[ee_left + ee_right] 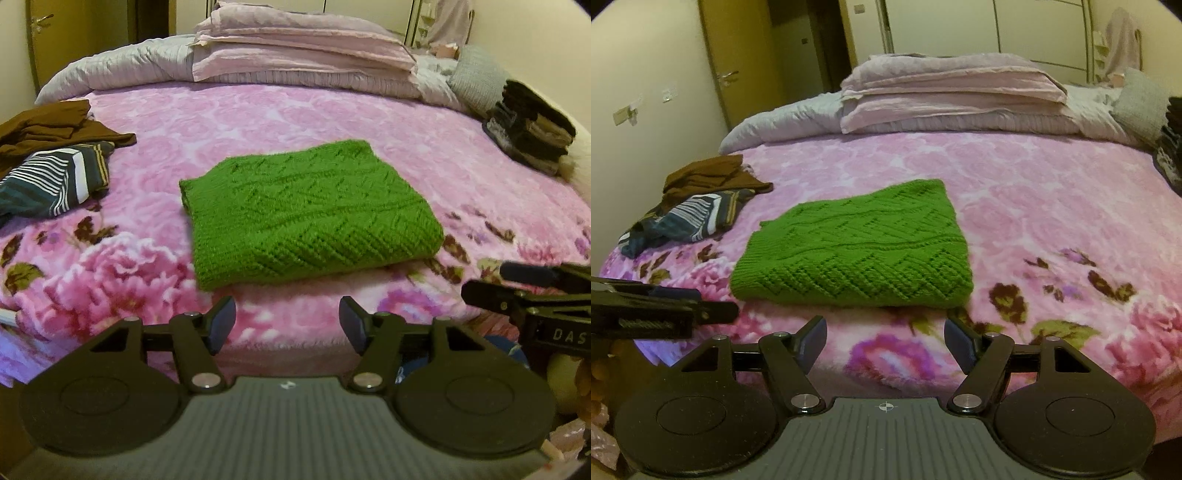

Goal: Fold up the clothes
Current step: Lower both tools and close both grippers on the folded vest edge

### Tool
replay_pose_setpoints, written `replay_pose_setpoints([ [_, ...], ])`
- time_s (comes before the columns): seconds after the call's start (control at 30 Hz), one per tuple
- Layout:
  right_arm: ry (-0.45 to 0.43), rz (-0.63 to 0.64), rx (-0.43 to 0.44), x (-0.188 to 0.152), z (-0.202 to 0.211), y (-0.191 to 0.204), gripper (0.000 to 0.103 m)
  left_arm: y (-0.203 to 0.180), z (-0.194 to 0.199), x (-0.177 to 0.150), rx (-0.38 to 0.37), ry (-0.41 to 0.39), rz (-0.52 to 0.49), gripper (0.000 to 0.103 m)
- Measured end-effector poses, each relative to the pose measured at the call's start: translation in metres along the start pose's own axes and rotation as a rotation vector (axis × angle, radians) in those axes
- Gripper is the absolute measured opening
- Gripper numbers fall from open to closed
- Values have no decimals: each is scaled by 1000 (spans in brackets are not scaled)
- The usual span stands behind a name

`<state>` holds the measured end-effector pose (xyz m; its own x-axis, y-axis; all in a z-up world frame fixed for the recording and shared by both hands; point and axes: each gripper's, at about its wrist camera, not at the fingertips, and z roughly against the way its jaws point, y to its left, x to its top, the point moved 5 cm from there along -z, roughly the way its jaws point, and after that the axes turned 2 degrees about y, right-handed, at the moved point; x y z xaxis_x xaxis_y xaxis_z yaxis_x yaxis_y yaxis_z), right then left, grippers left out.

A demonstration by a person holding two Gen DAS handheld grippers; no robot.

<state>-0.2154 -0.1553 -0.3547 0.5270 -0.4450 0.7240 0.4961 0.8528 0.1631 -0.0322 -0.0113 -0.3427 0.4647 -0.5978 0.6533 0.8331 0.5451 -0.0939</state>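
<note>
Both the left gripper and the right gripper hang spread and empty at the bed's near edge, just short of the green sweater, which lies folded flat mid-blanket, so that piece looks done. Farther left a brown garment and a striped one lie crumpled, likely still to fold; the dark stack at far right is cut off and hard to read.

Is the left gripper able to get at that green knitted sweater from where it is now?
Probably yes. The left gripper is open, and only bare pink blanket lies between it and the folded green sweater.
</note>
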Motion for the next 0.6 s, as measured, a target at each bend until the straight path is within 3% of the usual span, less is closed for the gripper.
replay_pose_setpoints([
  [0.1,16,-27,-8,1,-9,-13,68,21,-3,8,-22,-31,68,59],
  [0.33,20,-122,-9,18,-38,-56,68,102,-39,24,-120,-11,373,66],
  [0.6,65,-403,147,43,-88,-115,72,149,-105,28,-336,79,673,67],
])
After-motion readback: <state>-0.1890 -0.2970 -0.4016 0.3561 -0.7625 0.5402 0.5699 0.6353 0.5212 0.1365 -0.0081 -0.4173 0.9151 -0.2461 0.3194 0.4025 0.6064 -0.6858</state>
